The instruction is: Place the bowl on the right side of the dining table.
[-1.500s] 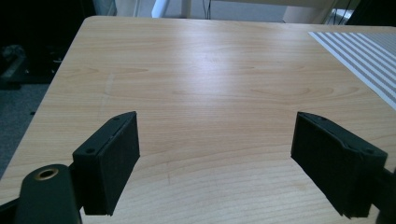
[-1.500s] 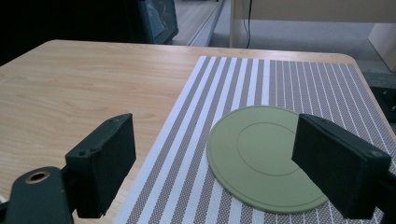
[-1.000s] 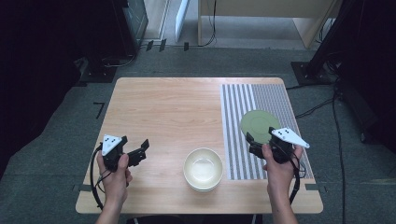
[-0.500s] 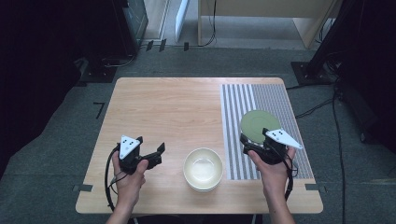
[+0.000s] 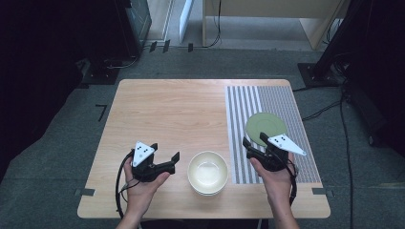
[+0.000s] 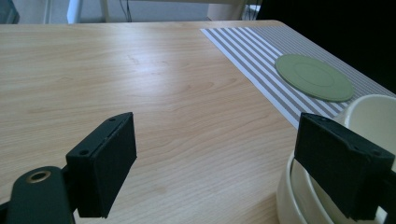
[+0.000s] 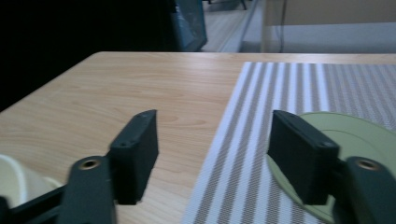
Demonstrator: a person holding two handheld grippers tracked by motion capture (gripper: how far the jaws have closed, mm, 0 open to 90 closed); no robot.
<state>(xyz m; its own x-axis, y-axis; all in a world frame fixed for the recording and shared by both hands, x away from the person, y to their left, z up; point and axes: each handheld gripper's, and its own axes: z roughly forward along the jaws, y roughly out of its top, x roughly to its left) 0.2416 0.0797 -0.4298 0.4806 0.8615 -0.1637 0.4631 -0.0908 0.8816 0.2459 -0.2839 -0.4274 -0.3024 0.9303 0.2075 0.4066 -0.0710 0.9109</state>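
A cream bowl (image 5: 207, 172), nested in a second one, stands near the table's front edge; its rim (image 6: 373, 116) shows behind my left gripper's right jaw. My left gripper (image 5: 165, 151) lies just left of the bowl, open, with bare wood between its jaws (image 6: 224, 154). A flat green plate (image 5: 266, 125) rests on the striped placemat (image 5: 267, 100). My right gripper (image 5: 254, 139) hovers at the plate's near edge, open. Its jaws have just been closing, with nothing between them but the placemat (image 7: 233, 154). Its right jaw stands over the plate's rim (image 7: 364, 135).
The wooden table (image 5: 172, 114) stretches bare behind the left gripper. The placemat (image 6: 252, 51) covers the table's right part. Dark floor, cables and furniture legs surround the table. The bowl's edge (image 7: 14, 182) shows at the lower left of the right gripper view.
My left hand has carried its gripper to the right, closer to the bowl. The right hand has stayed almost in place by the green plate.
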